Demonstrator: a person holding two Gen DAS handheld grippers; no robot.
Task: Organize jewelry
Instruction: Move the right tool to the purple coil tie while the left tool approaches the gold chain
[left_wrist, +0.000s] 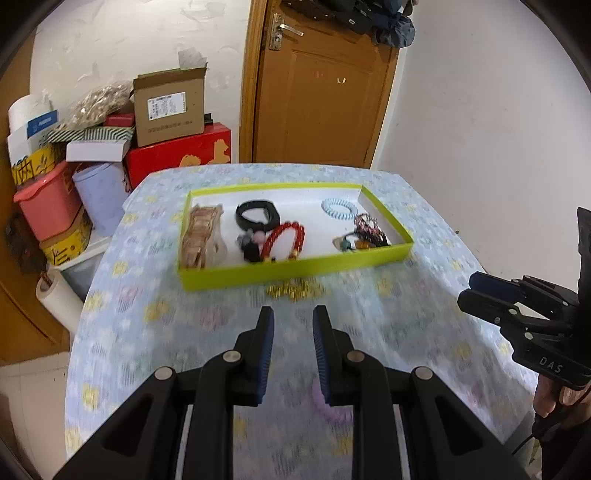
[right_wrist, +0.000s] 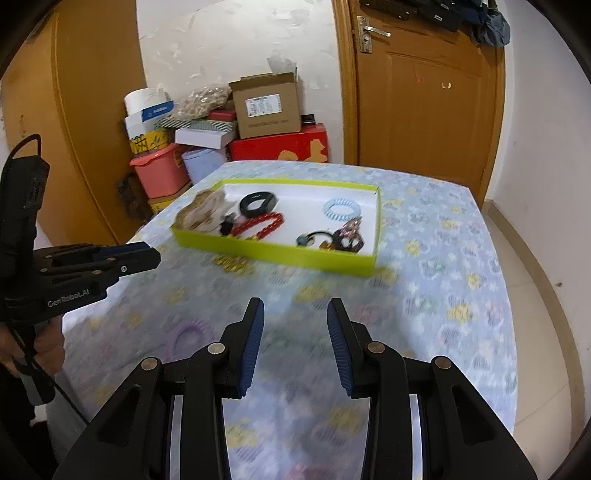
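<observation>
**Both grippers hanging empty short of the jewelry tray**

Starting at the left, the left gripper (left_wrist: 293, 314) is pointing down at the flowered tablecloth (left_wrist: 406, 206), its jaws standing apart with nothing between them. Just under and behind its right finger a purple coil hair tie (left_wrist: 327, 408) is lying on the cloth, blurred; judging from that, this is probably one of the pieces waiting to be put away. Ahead of the fingertips, touching or nearly touching the near wall of the tray, a gold chain (left_wrist: 291, 291) is sitting in a loose heap outside the box, so it also looks unsorted.

Beyond the chain the lime-green tray (left_wrist: 295, 271) is lying open across the table. From its left end to its right it is holding a wooden comb (left_wrist: 201, 236), a black band (left_wrist: 258, 214) with a red bead bracelet (left_wrist: 286, 238) in front of it, a pale blue coil hair tie (left_wrist: 340, 209) near the far wall, and a dark tangle of charms (left_wrist: 365, 234) in the right corner. The pieces are lying spaced in groups, which suggests sorting by kind.

Further right, the right gripper (right_wrist: 295, 317) is hovering over bare cloth, jaws likewise apart and empty, with the tray's right end ahead and slightly right of it. A hand (right_wrist: 40, 350) is wrapping the left tool's handle.
</observation>
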